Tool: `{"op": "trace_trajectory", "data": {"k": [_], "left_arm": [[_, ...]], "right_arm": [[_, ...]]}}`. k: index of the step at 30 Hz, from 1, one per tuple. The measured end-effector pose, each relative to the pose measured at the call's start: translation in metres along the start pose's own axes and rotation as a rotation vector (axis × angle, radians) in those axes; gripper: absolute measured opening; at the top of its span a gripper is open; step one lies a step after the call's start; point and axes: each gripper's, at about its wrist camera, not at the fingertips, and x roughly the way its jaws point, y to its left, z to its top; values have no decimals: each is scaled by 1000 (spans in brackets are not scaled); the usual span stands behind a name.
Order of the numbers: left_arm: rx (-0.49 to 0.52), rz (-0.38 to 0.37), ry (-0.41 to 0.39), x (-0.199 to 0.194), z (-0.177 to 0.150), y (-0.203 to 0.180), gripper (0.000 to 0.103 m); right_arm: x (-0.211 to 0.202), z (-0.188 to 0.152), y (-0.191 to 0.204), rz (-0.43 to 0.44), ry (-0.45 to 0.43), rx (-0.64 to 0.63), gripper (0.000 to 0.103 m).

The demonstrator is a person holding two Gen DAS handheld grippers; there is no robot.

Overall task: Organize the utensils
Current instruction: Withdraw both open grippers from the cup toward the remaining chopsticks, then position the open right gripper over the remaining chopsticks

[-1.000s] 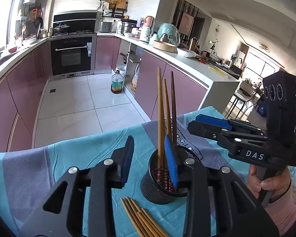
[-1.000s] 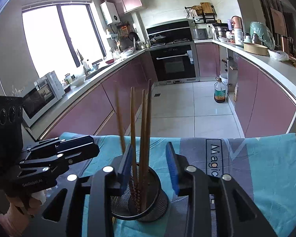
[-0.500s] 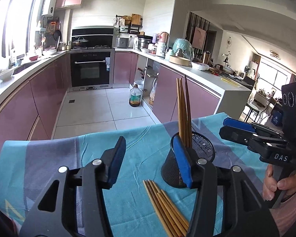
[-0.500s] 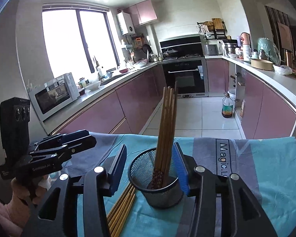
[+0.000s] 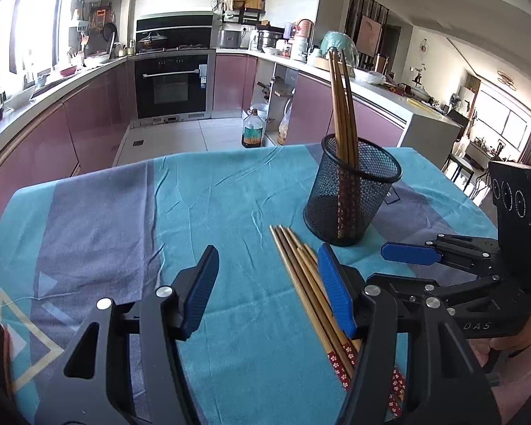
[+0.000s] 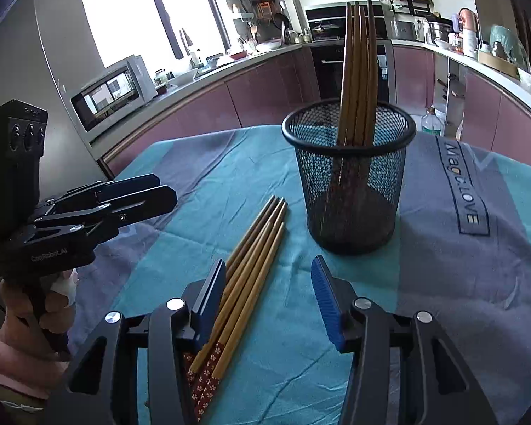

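Wooden chopsticks [image 6: 251, 269] loose beside mesh cup [image 6: 350, 184], left tool [image 5: 267, 292] and right tool [image 6: 269, 301] both agape, empty.

Domestic kitchen opening onto a living area. A built-in oven [image 5: 175, 86] sits beneath a hob and black extractor hood [image 5: 175, 23], flanked by mauve cabinet fronts [image 5: 92, 124] under a continuous worktop [image 5: 378, 86]. A microwave [image 6: 113, 90] stands near the window [image 6: 131, 10]; a rice cooker [image 5: 230, 39] and other small appliances crowd the counter by the hood. A bottle of cooking oil [image 5: 253, 134] rests on the tiled floor [image 5: 180, 140]. The tabletop carries a teal-and-grey cloth [image 5: 209, 191].
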Motion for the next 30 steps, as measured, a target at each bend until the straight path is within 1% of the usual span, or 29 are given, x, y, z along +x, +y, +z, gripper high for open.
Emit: {"op": "trace_trajectory", "data": {"k": [4, 8, 13, 20, 26, 30], "left_arm": [[-16, 6, 56, 13, -15, 1, 58], [-22, 13, 88, 22, -25, -1, 58], [-15, 29, 92, 24, -28, -8, 58], [-22, 22, 103, 26, -30, -9, 58], [-14, 20, 109, 29, -32, -11, 58], [-7, 25, 112, 32, -34, -13, 58]], "right_arm": [[5, -7, 2, 0, 24, 13, 48], [10, -13, 6, -11, 38, 9, 48], [13, -16, 7, -7, 46, 16, 47], [13, -18, 5, -10, 51, 20, 46], [17, -20, 8, -16, 62, 21, 43], [19, -21, 9, -21, 65, 21, 39]]}}
